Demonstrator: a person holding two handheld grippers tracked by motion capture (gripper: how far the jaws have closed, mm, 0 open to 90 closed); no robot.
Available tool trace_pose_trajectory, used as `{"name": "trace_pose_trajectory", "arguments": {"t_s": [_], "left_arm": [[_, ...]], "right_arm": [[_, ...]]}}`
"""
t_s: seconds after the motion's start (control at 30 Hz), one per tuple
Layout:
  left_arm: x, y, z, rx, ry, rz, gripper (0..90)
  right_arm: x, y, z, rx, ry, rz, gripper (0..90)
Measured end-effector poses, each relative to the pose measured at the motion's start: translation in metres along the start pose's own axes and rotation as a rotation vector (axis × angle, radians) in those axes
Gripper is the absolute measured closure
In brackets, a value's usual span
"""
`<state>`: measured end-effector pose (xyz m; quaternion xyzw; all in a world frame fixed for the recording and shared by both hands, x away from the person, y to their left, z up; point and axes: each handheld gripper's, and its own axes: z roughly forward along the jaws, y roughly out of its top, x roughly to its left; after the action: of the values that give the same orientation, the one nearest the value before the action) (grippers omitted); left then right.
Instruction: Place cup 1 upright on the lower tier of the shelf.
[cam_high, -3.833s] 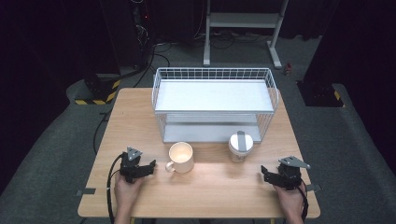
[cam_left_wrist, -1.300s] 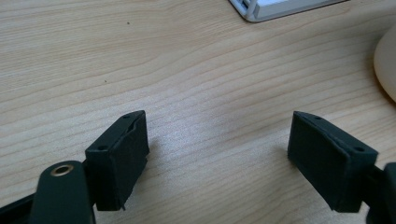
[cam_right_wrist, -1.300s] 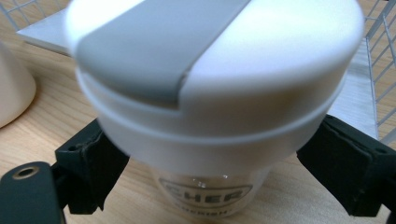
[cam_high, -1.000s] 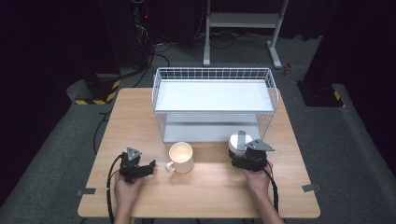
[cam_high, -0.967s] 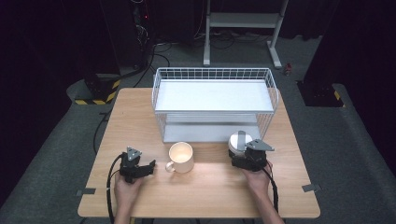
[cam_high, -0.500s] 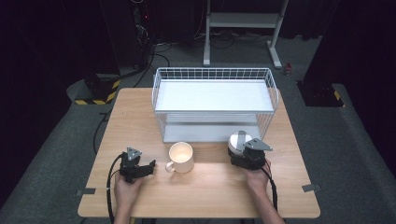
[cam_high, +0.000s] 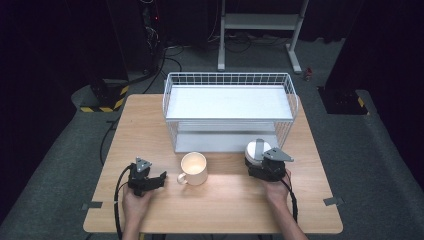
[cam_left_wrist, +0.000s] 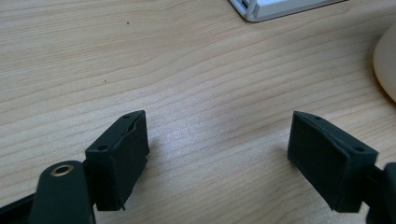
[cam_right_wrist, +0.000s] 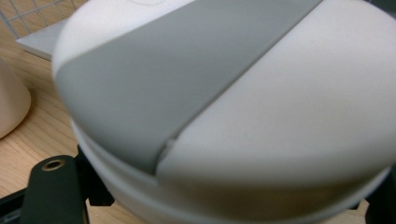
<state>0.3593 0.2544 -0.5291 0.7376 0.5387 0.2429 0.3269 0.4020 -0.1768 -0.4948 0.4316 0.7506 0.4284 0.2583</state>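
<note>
A round white container (cam_high: 255, 149) with a grey band across its lid stands on the wooden table (cam_high: 145, 125), just in front of the wire rack. My right gripper (cam_high: 256, 161) reaches it from the near side, its jaws on either side of the container (cam_right_wrist: 224, 107) and closed against its wall. A cream mug (cam_high: 193, 168) stands at mid-table, handle to the left. My left gripper (cam_high: 159, 180) rests on the table left of the mug. It is open (cam_left_wrist: 217, 144), with bare wood between its jaws and the mug's side (cam_left_wrist: 386, 65) at the right edge.
A white wire rack (cam_high: 230, 80) with a flat shelf takes up the back half of the table. Its base corner (cam_left_wrist: 261, 11) lies ahead of the left gripper. The mug (cam_right_wrist: 11, 102) is close on the left of the container. Black cables trail from both grippers toward the near edge.
The right gripper came from the table's front right corner up to the white container and has held around it for the last second. The left gripper stayed still.
</note>
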Motion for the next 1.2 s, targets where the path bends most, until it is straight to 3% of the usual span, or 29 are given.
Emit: {"name": "trace_pose_trajectory", "arguments": {"t_s": [0.13, 0.43, 0.83, 1.2], "left_arm": [[0.000, 0.000, 0.000, 0.001, 0.000, 0.000, 20.6], [0.000, 0.000, 0.000, 0.003, -0.001, 0.003, 20.7], [0.000, 0.000, 0.000, 0.004, 0.000, 0.003, 20.7], [0.000, 0.000, 0.000, 0.004, 0.000, 0.003, 20.7]], "right_arm": [[-0.002, 0.003, -0.003, -0.006, 0.003, 0.016, 18.5], [-0.006, 0.018, -0.002, -0.024, 0.015, 0.001, 18.5], [-0.012, 0.032, 0.019, 0.008, 0.007, 0.032, 18.5], [-0.013, 0.033, 0.035, 0.023, -0.007, 0.027, 18.5]]}}
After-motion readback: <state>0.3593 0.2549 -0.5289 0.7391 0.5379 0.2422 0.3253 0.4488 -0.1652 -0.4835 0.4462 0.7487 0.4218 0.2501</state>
